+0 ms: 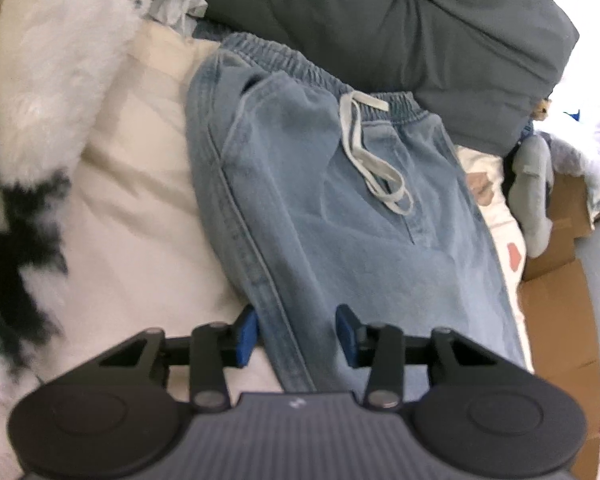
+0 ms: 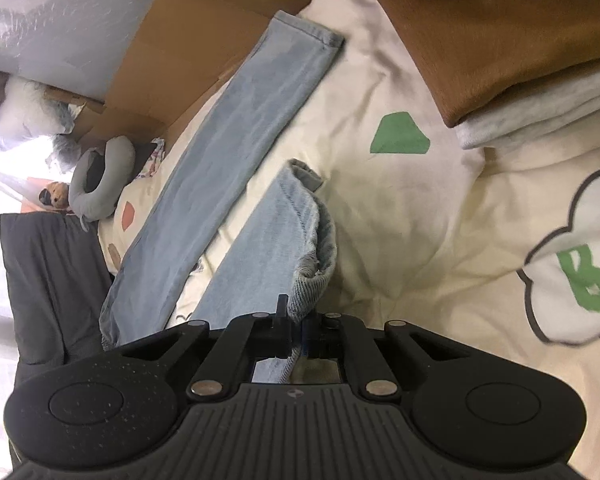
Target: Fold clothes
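Light blue denim trousers (image 1: 320, 208) with an elastic waistband and a white drawstring (image 1: 364, 148) lie on cream bedding (image 1: 140, 208). My left gripper (image 1: 296, 336) straddles their side seam low in the left wrist view. Its blue pads (image 1: 246, 336) stand apart, with the cloth between them and a gap on either side. In the right wrist view my right gripper (image 2: 298, 320) is shut on the hem end of one trouser leg (image 2: 268, 248), whose cuff is bunched and raised off the bed. The other leg (image 2: 240, 128) lies flat, stretching away to the upper middle.
A white and black plush (image 1: 48, 120) lies left of the trousers and a dark grey cushion (image 1: 420, 28) beyond the waistband. Cardboard boxes (image 1: 560, 320) line the bed's edge beside a grey neck pillow (image 2: 100, 176). Folded brown (image 2: 500, 32) and grey cloth (image 2: 548, 108) sit stacked at upper right.
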`<state>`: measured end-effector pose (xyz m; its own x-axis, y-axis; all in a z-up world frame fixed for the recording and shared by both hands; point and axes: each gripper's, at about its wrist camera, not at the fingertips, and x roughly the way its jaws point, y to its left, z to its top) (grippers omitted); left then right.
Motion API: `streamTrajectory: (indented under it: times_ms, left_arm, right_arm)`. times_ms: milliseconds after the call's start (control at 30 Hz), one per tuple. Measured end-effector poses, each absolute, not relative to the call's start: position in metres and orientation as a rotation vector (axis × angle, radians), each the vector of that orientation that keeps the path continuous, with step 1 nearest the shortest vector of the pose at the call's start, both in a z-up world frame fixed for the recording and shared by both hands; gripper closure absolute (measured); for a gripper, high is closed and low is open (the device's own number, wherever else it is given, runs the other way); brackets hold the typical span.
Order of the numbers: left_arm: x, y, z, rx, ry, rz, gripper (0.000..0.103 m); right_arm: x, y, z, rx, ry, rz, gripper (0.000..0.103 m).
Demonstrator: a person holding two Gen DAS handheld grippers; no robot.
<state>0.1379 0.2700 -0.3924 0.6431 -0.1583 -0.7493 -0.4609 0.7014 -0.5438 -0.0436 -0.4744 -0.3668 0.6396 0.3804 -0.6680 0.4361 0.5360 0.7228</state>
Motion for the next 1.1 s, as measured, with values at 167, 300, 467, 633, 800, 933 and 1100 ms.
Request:
streamTrajectory:
  times_ms: [167,300,467,633,800,933,1100]
  left_arm:
    - [0.138,0.265,-0.394,-0.794,0.889,0.195,0.061]
    - [0.137,0.270,-0.384,-0.791,0.898,0.199,0.079]
    - [0.137,0.276,-0.366,-0.750,0.937,0.208,0.093]
    - [0.136,0.278,-0.343,-0.732,0.935,0.212,0.095]
    - [0.144,0.280,-0.321,-0.733,0.954,0.177,0.096]
    - [0.151,0.281,-0.301,-0.712,0.952,0.156,0.096]
    - [0.155,0.285,-0.280,-0.698,0.932,0.150,0.096]
  right_arm:
    - [-0.064,-0.471,-0.339,1.032,0.921,-0.040,0.101]
    - [-0.078,-0.469,-0.324,1.015,0.936,-0.044,0.101]
    - [-0.096,-0.463,-0.304,0.975,0.949,-0.060,0.101]
    - [-0.108,-0.455,-0.273,0.923,0.967,-0.052,0.101]
    - [-0.103,-0.459,-0.229,0.898,0.920,-0.030,0.101]
    - [-0.082,-0.456,-0.184,0.809,0.868,0.037,0.101]
    - [-0.069,-0.447,-0.138,0.746,0.810,0.123,0.101]
